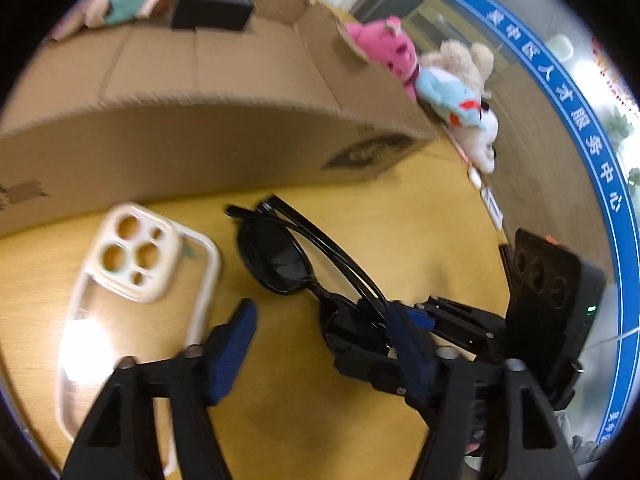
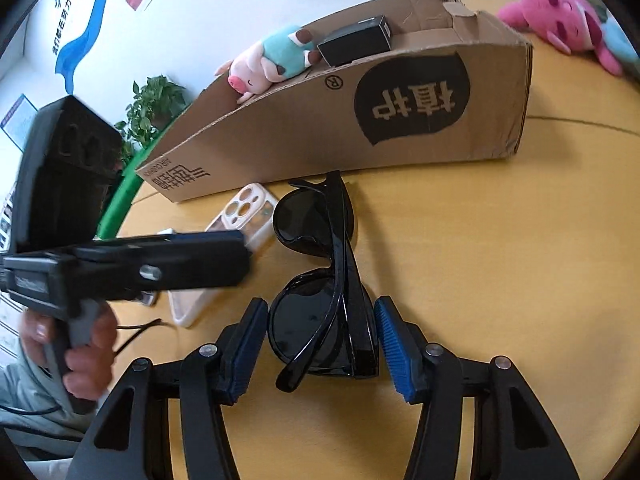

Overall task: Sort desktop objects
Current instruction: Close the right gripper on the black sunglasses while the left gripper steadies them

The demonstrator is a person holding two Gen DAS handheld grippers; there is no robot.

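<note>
The right gripper (image 2: 322, 350) has its fingers (image 2: 396, 352) closed in on the near end of the black sunglasses (image 2: 320, 280). One blue pad is against the lens side and the other against the folded arms. The glasses lie on the yellow tabletop (image 2: 480, 260) and run straight out ahead of these fingers towards the cardboard box (image 2: 360, 128).

The left gripper (image 1: 320, 354) has its fingers (image 1: 232, 352) about half open with nothing gripped (only tabletop shows clearly between them). A clear phone case (image 1: 140, 300) with a cream camera surround lies just outside its left finger. The sunglasses lie ahead and towards its right finger, where the right gripper's fingers clasp them. In the right wrist view, the left gripper's tip is above the phone case, apart from the glasses. A hand (image 2: 88, 352) grips its handle.
</note>
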